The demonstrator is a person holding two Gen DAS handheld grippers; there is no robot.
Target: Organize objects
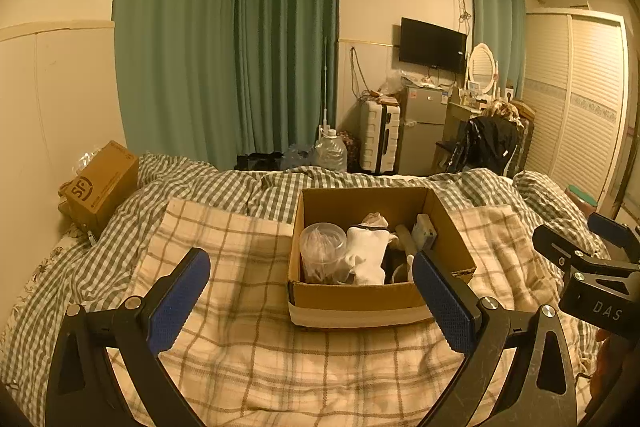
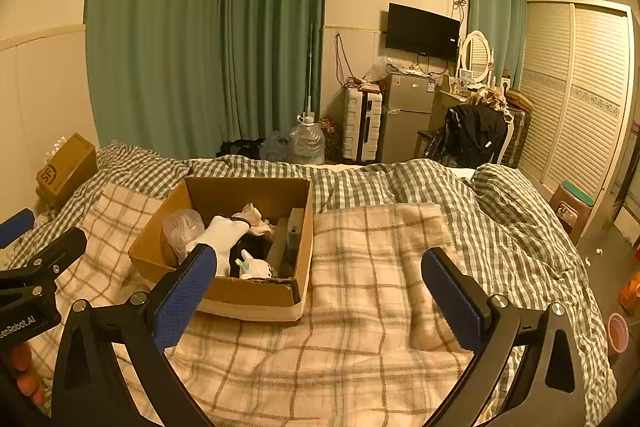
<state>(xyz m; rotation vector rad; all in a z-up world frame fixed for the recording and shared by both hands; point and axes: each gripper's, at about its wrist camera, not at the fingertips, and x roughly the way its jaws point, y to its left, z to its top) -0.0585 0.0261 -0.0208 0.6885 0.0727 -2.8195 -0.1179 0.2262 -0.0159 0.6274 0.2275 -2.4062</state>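
So I've got both grippers hanging above the bed, fingers spread wide on each, nothing in either. The cardboard box is my landmark: it sits on the plaid blanket, stuffed with a clear plastic cup, a white sock and some other bits I can't make out. Left gripper is just in front of the box's near wall; right gripper is off to the box's right, over bare blanket.

My worry: the bedding is soft, so pushing down into the box could tip it. The sock is draped against the cup, so grabbing one probably drags the other.
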